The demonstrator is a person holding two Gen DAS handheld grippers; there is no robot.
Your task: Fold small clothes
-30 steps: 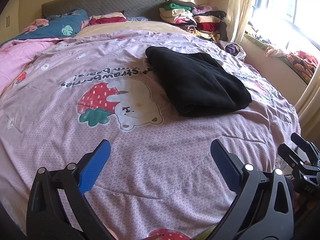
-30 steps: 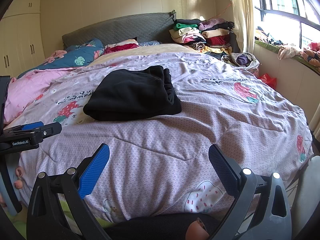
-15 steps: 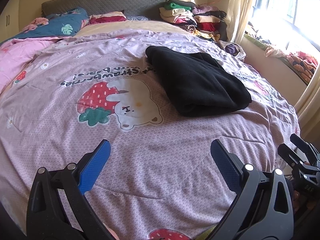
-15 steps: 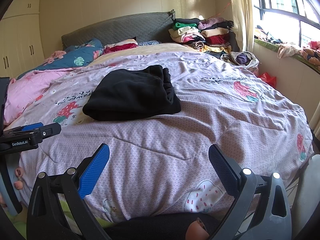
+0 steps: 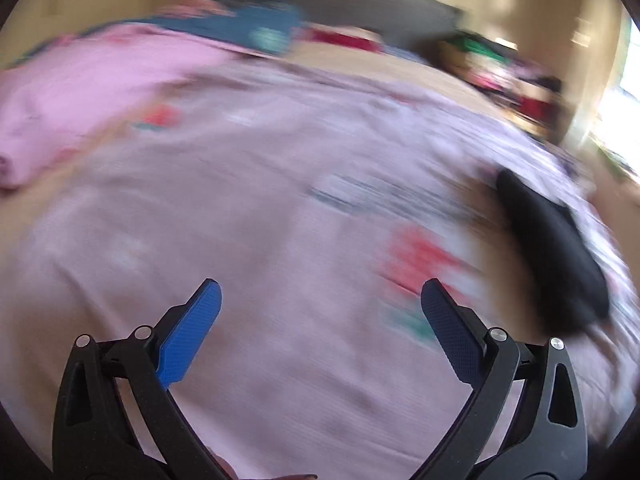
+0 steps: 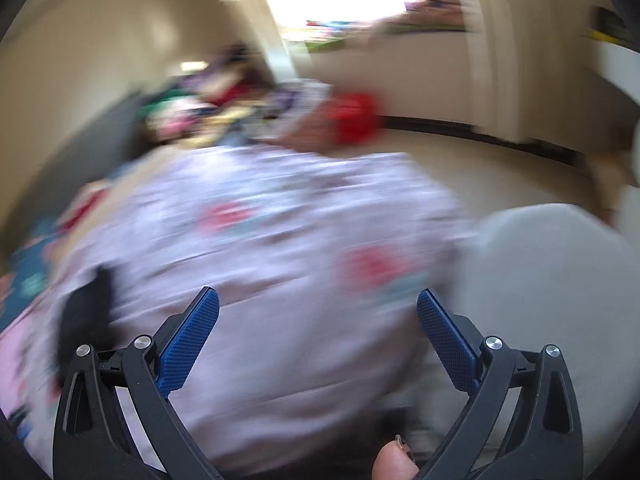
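Both views are smeared by motion. A folded black garment (image 5: 552, 256) lies on the lilac strawberry-print bedspread (image 5: 280, 208), at the far right of the left wrist view. My left gripper (image 5: 320, 308) is open over bare bedspread, well left of the garment, holding nothing. In the right wrist view the same black garment (image 6: 86, 316) shows at the far left edge. My right gripper (image 6: 318, 312) is open above the bed's right corner, nothing between its blue pads (image 6: 188, 344).
A pink quilt (image 5: 72, 96) and blue pillow (image 5: 248, 32) lie at the bed's far left. A heap of clothes (image 6: 192, 108) sits by the headboard. A red bag (image 6: 352, 118) rests on the floor by the wall. A pale round object (image 6: 548, 280) stands beside the bed.
Both grippers have swung sharply apart: the left view turned left, sending the black garment to its right edge; the right view turned right toward the floor and window. Both stay open.
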